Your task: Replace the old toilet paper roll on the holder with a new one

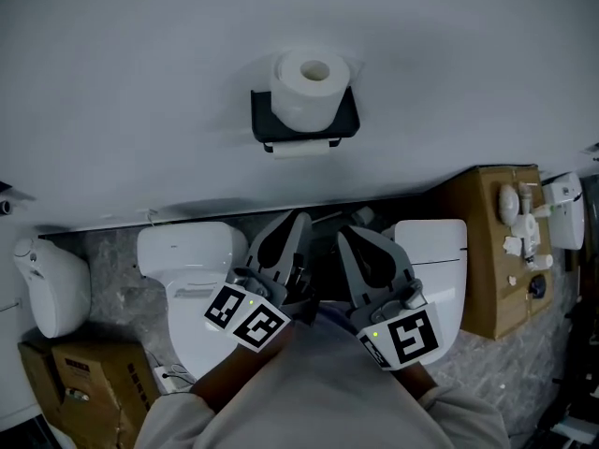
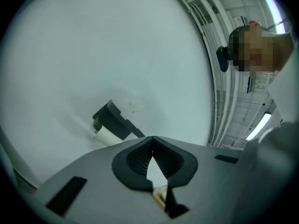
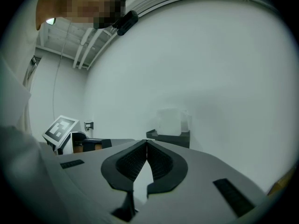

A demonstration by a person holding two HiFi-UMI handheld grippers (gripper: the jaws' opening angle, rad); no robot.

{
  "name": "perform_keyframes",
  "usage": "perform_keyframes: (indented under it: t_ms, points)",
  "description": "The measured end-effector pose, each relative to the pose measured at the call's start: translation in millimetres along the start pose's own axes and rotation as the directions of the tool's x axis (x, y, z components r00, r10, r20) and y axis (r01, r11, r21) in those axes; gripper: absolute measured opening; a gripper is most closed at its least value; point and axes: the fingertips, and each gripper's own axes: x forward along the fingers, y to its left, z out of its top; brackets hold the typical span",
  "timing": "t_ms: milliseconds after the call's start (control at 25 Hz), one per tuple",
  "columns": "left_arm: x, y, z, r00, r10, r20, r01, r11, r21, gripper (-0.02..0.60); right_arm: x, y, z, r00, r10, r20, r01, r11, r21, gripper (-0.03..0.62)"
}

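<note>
At twelve o'clock the paper roll (image 1: 309, 87) is looking soft and matt on its matt black holder (image 1: 349, 120); at eight o'clock a toilet (image 1: 187, 251) is gleaming glossy white.

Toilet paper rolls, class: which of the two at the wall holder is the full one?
The thick roll standing upright on top of the black holder; the thin roll hangs beneath it.
</note>
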Motion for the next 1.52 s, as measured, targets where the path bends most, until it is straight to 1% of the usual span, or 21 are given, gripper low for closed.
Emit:
perform_keyframes:
  t_ms: [80,160,240,320,520,560,640,760,800,880,1080,1160,1240,1440,1520]
  points:
    - [8,8,-2,1.0,0.006,0.011,-0.006,0.999,-0.046,0.006,7,-3,1,1.0,0.01,-0.007,-0.01,1.0,-0.008,0.014]
    - [16,14,-4,0.999,0.003,0.032,0.001,0.992,-0.125,0.006,12,-6,4,1.0,0.022,-0.011,-0.022,1.0,-0.018,0.014]
    - [24,22,-4,0.997,-0.004,0.08,0.022,0.976,-0.218,0.006,18,-10,6,0.999,0.036,-0.018,-0.036,0.999,-0.033,0.014]
    - [32,31,-5,0.993,0.002,0.12,0.033,0.956,-0.29,0.006,24,-16,5,0.999,0.038,-0.023,-0.038,0.998,-0.042,0.014]
    - [47,53,-16,0.985,0.069,0.158,-0.002,0.921,-0.389,0.008,33,-27,2,0.998,0.045,-0.034,-0.046,0.998,-0.039,0.015]
    - [50,57,-18,0.984,0.084,0.159,-0.012,0.913,-0.409,0.016,35,-29,1,0.998,0.048,-0.04,-0.05,0.998,-0.04,0.014]
    - [55,66,-23,0.98,0.108,0.165,-0.021,0.89,-0.456,0.053,38,-31,-2,0.997,0.053,-0.051,-0.055,0.998,-0.038,0.014]
    - [63,72,-25,0.972,0.108,0.208,0.023,0.839,-0.544,0.097,40,-36,-7,0.996,0.051,-0.069,-0.053,0.998,-0.027,0.014]
    - [65,75,-26,0.97,0.117,0.215,0.026,0.826,-0.563,0.098,41,-38,-8,0.996,0.051,-0.073,-0.053,0.998,-0.025,0.014]
    - [67,83,-28,0.965,0.144,0.22,0.012,0.812,-0.583,0.13,43,-41,-10,0.995,0.052,-0.083,-0.054,0.998,-0.023,0.014]
    - [80,96,-27,0.954,0.184,0.237,-0.007,0.803,-0.596,0.236,48,-46,-13,0.993,0.058,-0.099,-0.061,0.998,-0.023,0.014]
    - [84,99,-26,0.95,0.194,0.243,-0.009,0.798,-0.603,0.263,49,-47,-13,0.993,0.059,-0.104,-0.062,0.998,-0.023,0.015]
    - [88,104,-26,0.948,0.203,0.246,-0.011,0.792,-0.611,0.275,50,-49,-14,0.992,0.059,-0.109,-0.062,0.998,-0.023,0.015]
    - [95,117,-23,0.937,0.242,0.254,-0.031,0.778,-0.627,0.275,53,-56,-16,0.991,0.056,-0.12,-0.058,0.998,-0.019,0.015]
    - [97,118,-21,0.935,0.238,0.264,-0.017,0.773,-0.634,0.275,53,-59,-17,0.991,0.053,-0.123,-0.056,0.998,-0.017,0.014]
